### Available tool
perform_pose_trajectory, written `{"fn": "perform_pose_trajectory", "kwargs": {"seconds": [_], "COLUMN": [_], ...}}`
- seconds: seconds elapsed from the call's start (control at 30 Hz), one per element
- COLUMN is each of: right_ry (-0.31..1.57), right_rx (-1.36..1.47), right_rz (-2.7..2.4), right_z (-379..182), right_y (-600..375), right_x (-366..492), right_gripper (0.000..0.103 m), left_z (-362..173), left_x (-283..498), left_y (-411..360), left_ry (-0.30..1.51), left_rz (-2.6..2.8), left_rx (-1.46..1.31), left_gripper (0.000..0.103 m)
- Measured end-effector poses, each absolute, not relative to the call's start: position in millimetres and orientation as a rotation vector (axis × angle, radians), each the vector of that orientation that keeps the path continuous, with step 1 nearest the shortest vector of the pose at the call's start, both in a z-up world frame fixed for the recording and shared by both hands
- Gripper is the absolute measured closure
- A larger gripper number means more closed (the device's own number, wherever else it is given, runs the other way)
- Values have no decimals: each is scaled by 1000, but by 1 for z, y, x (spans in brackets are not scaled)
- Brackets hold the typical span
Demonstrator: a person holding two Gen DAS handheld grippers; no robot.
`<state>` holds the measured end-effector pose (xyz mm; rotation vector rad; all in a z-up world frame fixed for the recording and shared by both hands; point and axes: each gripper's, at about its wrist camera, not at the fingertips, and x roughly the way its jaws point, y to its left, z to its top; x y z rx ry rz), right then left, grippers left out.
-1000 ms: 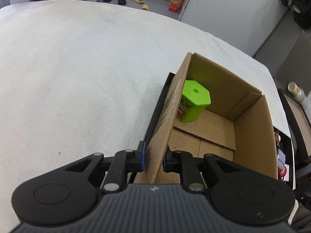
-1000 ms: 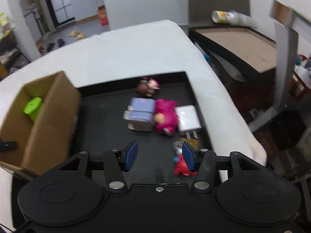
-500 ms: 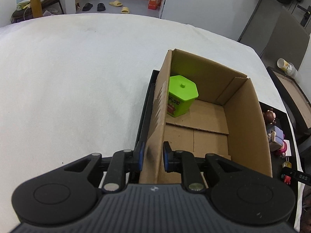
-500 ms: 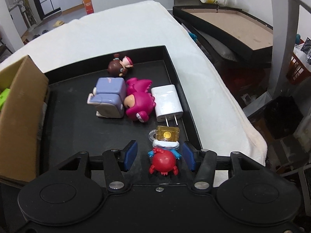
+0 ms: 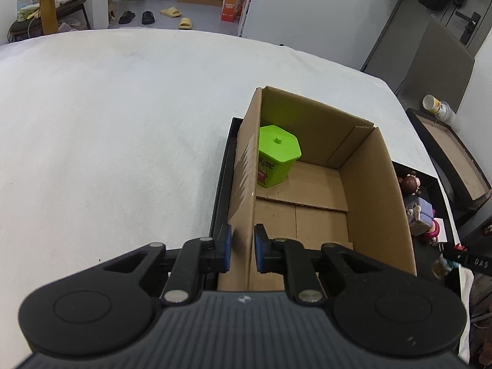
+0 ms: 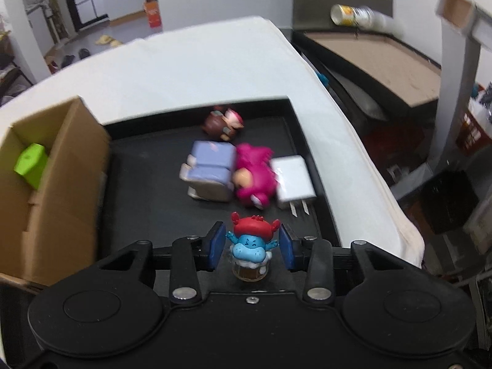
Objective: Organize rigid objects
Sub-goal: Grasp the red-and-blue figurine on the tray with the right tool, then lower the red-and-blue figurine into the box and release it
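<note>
Left gripper: jaws clamped on the near-left wall of the cardboard box, one blue pad outside the wall, one inside.
Right gripper: jaws have just closed in; the blue pads stand against the sides of the blue figurine with the red crab hat, gripping it.
Figurine position: upright between the pads, its round base nearest the camera, over the near end of the black tray.
Cardboard box: open-topped, standing on the left part of the tray; flaps folded flat on its floor.
Box contents: one green lidded container, in the far-left corner, upright.
Tray, far: brown-haired doll lying on its side.
Tray, middle: lavender block toy, touching the magenta plush figure to its right.
Tray, right: white plug adapter, prongs pointing near, touching the magenta figure.
Support: tray rests on a white cloth surface.
Image quality: right wrist view is motion-blurred; small details unreadable.
</note>
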<state>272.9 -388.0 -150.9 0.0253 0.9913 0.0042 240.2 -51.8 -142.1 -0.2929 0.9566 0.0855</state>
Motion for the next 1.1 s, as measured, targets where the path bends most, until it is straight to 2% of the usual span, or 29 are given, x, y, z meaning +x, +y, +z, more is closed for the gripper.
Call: {"fn": "perform_pose_trajectory", "kwargs": {"seconds": [0.33, 0.6, 1.1], "right_ry": [885, 832, 831], "right_rx": [17, 1, -30], "right_rz": [105, 178, 302], "right_z": [-101, -81, -84], "right_y": [-343, -304, -237], "right_x": [277, 287, 312], "right_gripper": [66, 65, 65], "left_z": [-143, -145, -145], "left_x": [237, 236, 237], "left_y": [-47, -44, -38], "left_ry": [941, 934, 937], "left_rz": [68, 49, 26], "left_rx": [-316, -323, -356], "left_gripper": [90, 90, 89]}}
